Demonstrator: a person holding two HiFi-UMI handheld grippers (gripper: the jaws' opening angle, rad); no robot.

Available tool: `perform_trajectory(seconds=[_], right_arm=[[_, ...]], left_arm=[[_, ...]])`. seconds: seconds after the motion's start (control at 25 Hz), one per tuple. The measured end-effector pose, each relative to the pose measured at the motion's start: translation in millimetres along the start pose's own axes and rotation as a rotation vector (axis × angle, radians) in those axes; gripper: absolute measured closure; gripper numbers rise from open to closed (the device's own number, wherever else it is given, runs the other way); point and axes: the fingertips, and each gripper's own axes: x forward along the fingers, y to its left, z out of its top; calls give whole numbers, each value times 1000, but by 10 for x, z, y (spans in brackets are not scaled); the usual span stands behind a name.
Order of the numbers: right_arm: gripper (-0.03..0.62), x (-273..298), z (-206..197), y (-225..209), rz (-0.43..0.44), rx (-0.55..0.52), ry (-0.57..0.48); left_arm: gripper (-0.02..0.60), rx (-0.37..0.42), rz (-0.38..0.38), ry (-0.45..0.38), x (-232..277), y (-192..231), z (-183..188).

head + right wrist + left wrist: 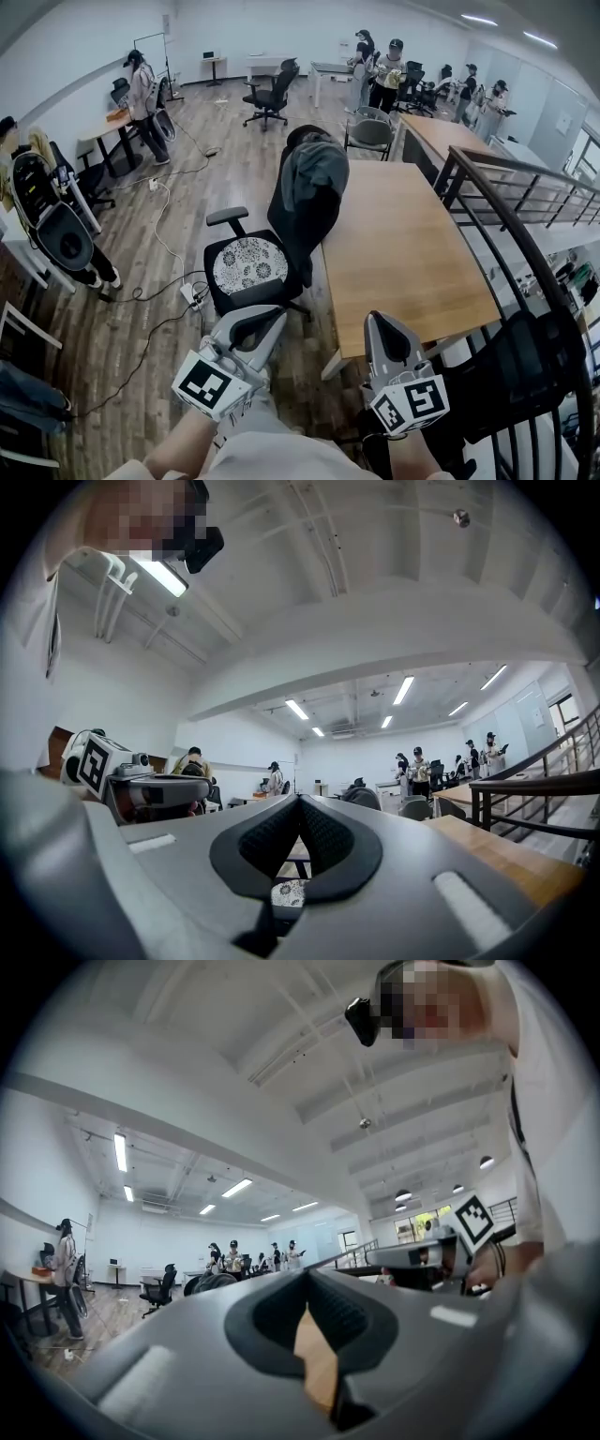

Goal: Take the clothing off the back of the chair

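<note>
Both hand-held grippers point level across an open office, each with its jaws pressed together and nothing between them. The left gripper (255, 325) is at the near left of the head view, and its own view (309, 1327) shows the black padded jaws met at the tip. The right gripper (387, 335) is just to its right, and its jaws also meet in the right gripper view (298, 844). Each carries a cube with square black-and-white markers at its near end.

Just beyond the left gripper stands a black wheeled office chair (228, 217) with a white-and-black patterned seat cushion (248, 265). The task's clothing, a dark grey-and-black garment (314, 178), hangs over the chair's back, well apart from both grippers. The chair is pushed against the left edge of a long light wooden table (403, 244), which runs away to the far right. A black metal railing (511, 211) borders the table's right side.

Cables and a white power strip (190, 294) lie on the wood-plank floor (234, 159) left of the chair. Another black office chair (270, 98) stands farther off. A group of people (384, 75) gathers at the far end of the room.
</note>
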Motion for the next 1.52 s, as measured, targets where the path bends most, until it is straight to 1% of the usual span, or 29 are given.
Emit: perform_trajectory(seconds=[0.16, 0.4, 0.52, 0.6, 0.72, 0.8, 0.96, 1.08, 1.24, 1.4, 1.52], right_arm=[[594, 140, -19, -57, -8, -19, 0], [594, 478, -194, 11, -19, -25, 18], [594, 671, -295, 47, -19, -31, 33], [594, 809, -331, 21, -25, -32, 39], [594, 1035, -317, -74, -36, -33, 45], [594, 1221, -286, -146, -43, -33, 47], [594, 1770, -314, -287, -58, -34, 44], [594, 2175, -339, -423, -80, -23, 47], [594, 2725, -279, -599, -107, -16, 42], [594, 3266, -218, -669, -111, -50, 32], [594, 3712, -186, -713, -115, -42, 21]], left_arm=[[581, 1, -13, -29, 90, 97, -79], [581, -43, -10, -26, 116, 444, -267], [581, -19, -11, -39, 179, 682, -374], [581, -18, -15, -39, 264, 823, -416], [581, -31, -27, -34, 439, 1008, -400], [581, -23, -34, -37, 573, 1167, -393], [581, -40, -47, -20, 898, 1638, -519], [581, -34, -52, -29, 1152, 1995, -587], [581, -73, -57, -11, 1491, 2446, -629], [581, -59, -80, -25, 1769, 2957, -651], [581, -64, -85, -20, 1970, 3417, -667]])
